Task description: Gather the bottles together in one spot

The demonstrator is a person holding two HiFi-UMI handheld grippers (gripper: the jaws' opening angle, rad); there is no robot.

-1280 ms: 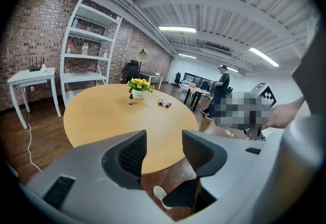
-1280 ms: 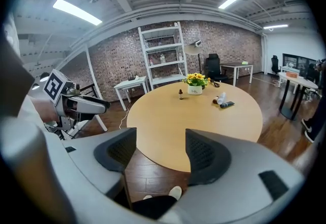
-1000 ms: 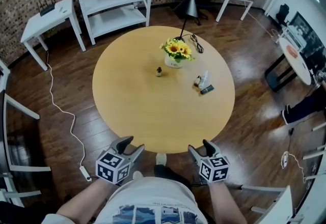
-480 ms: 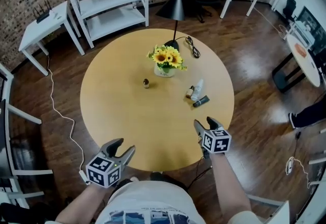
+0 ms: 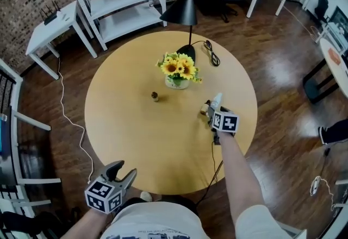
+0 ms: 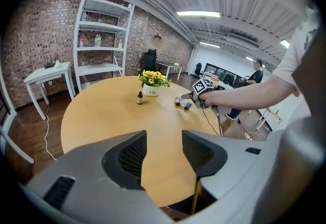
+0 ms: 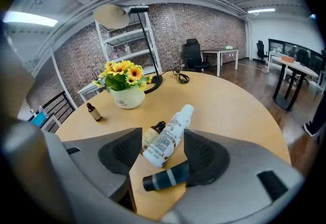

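While the left claw idles half-open, empty, the right claw, jaws just closing, brackets the white bottle unpinched; a firm squeeze likely comes next.

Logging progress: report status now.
Left gripper open, empty. Right gripper jaws just closing around lying white plastic bottle, not gripped yet. Small brown dropper bottle alone beside sunflower pot. Amber bottle and dark tube crowd right jaws.

Flower pot, lamp on tbl
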